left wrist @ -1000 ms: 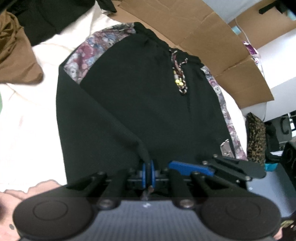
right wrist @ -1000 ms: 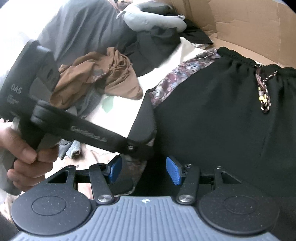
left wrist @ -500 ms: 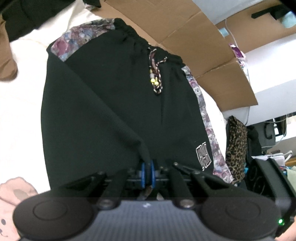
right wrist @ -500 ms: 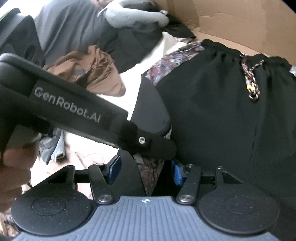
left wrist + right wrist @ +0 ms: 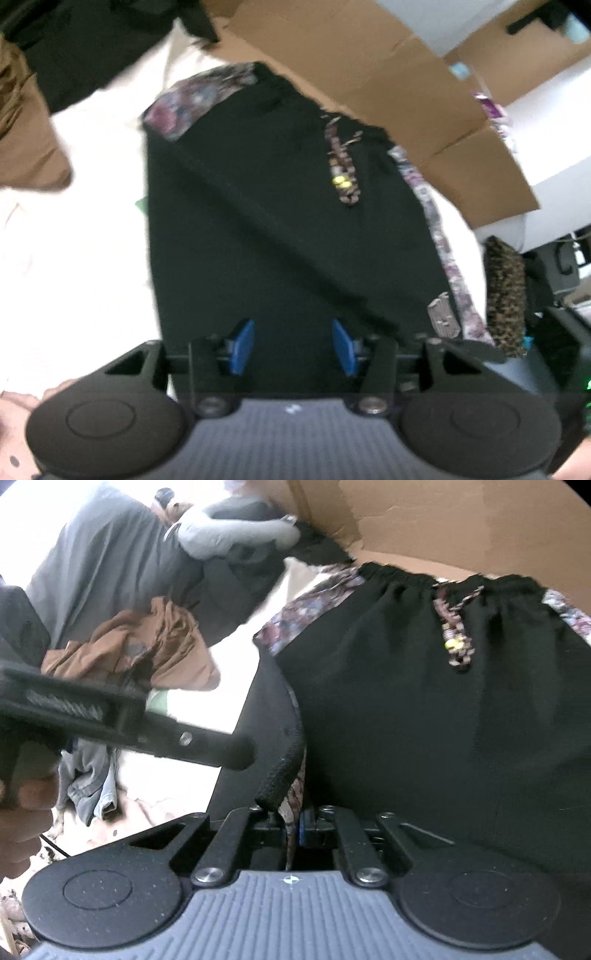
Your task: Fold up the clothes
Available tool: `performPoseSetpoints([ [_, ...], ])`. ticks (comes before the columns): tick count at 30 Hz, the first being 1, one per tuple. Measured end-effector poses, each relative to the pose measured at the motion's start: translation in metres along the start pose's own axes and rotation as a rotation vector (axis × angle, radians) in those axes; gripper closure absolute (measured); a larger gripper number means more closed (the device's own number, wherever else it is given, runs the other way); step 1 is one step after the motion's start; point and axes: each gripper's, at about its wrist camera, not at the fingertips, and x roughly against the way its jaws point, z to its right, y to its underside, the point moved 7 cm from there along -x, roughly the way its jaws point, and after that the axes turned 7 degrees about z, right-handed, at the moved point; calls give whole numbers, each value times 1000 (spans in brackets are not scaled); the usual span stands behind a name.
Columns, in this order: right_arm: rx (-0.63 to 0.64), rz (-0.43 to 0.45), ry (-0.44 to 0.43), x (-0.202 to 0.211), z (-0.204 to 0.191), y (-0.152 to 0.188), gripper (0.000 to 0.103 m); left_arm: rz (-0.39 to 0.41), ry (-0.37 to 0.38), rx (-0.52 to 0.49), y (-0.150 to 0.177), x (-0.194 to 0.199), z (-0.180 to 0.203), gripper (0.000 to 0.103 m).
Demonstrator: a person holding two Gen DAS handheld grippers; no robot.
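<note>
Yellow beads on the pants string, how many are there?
2. Both yellow beads sit side by side low on the patterned drawstring, which lies on the black pants below the waistband. The picture is blurry, so more could hide in the knot.

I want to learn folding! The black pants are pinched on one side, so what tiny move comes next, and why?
Probably lift the right gripper a little and carry the pinched edge of the black pants across. It has just closed on that edge, while the left gripper has just opened and let go.

Flattened cardboard (image 5: 388, 85) (brown, creased) borders the white bedsheet (image 5: 74, 258).
</note>
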Motion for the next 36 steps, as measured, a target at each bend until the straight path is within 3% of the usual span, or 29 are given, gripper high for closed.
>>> performPoseSetpoints([
  [7,-71,14,36,23,41,5,100,-32,-46,-11,7,-17,-5,53],
  [11,-123,27,64,38,65,8,100,-63,-75,-66,10,-21,-4,53],
  [14,-184,42,90,50,85,8,100,-54,-108,-121,7,-16,-2,51],
  [18,-231,73,129,68,106,8,100,-55,-134,-121,8,-14,-5,51],
  [36,-329,78,258,118,157,41,100,-175,-114,-143,37,-34,6,50],
])
